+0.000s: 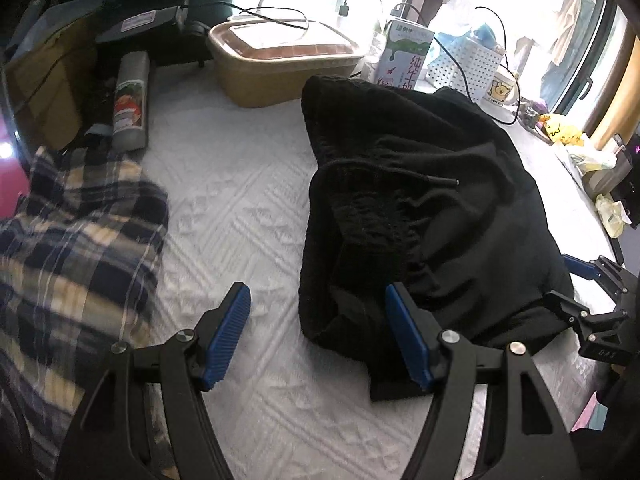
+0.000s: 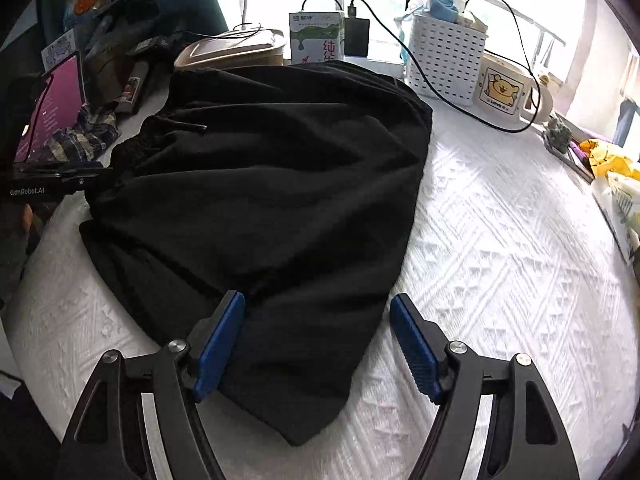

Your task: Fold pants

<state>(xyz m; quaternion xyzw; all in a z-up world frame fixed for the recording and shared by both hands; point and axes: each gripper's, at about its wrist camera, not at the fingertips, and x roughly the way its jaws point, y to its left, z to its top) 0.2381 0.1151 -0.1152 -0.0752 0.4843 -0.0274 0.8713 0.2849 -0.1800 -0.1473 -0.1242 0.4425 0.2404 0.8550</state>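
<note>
Left gripper (image 1: 318, 334) spread wide, nothing in it, hovering over the white quilt (image 1: 248, 240); its right finger (image 1: 408, 336) sits at the near edge of the black pants (image 1: 420, 220), left finger over bare quilt. Right gripper (image 2: 318, 346) wide open too, empty, the pants (image 2: 272, 200) hem lying between and under its fingers, left finger (image 2: 220, 344) over the fabric, right one over quilt. Pants bunched in a heap ahead of both, drawstring (image 1: 436, 180) showing on top. Left of the left fingers, a plaid cloth (image 1: 76, 240). Beyond the pants: tan box (image 1: 280, 64), milk carton (image 2: 316, 38), white basket (image 2: 446, 60), mug (image 2: 504, 90)
</note>
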